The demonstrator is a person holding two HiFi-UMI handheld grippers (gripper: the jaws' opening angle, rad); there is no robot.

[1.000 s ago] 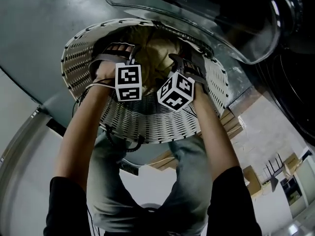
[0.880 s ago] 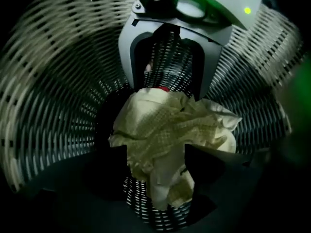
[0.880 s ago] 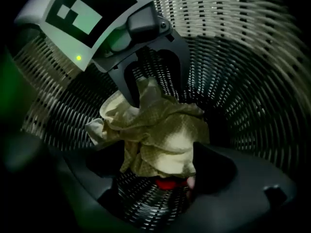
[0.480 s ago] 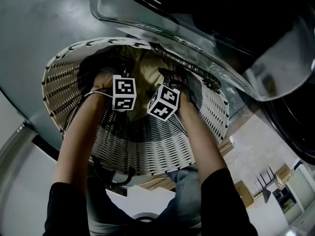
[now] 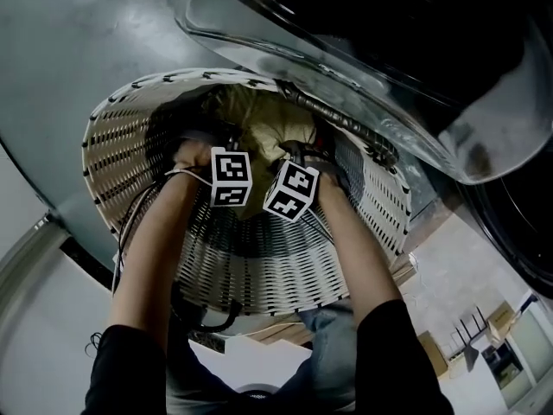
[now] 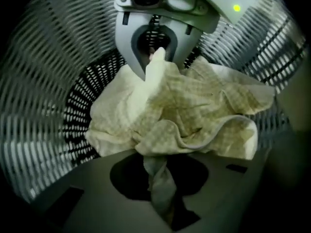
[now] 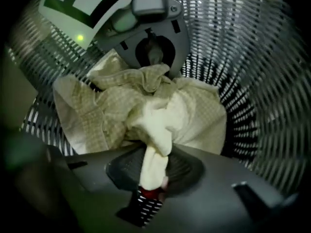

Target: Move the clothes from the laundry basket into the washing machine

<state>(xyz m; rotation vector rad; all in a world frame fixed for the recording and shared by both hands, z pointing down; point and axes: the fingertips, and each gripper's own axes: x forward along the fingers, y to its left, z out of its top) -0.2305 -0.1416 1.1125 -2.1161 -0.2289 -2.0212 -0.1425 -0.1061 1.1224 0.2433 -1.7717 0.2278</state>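
Low against the basket bottom, noted left tool and right tool just closed, pinching separate folds of the yellow cloth. Recommend lifting together, clearing the rim.

In the head view the jaws of both tongs are out of sight under the marker cubes, deep in the basket, and most of the yellow cloth is covered too. The jaws of the left tongs and right tongs have just been closing, each with a twist of cloth between them that hides the pad faces. A red patch behind the right twist cannot be identified. The cloth hides the basket's floor. The washing machine door is cut off at the top and right edges. The boxes are too small to make out.
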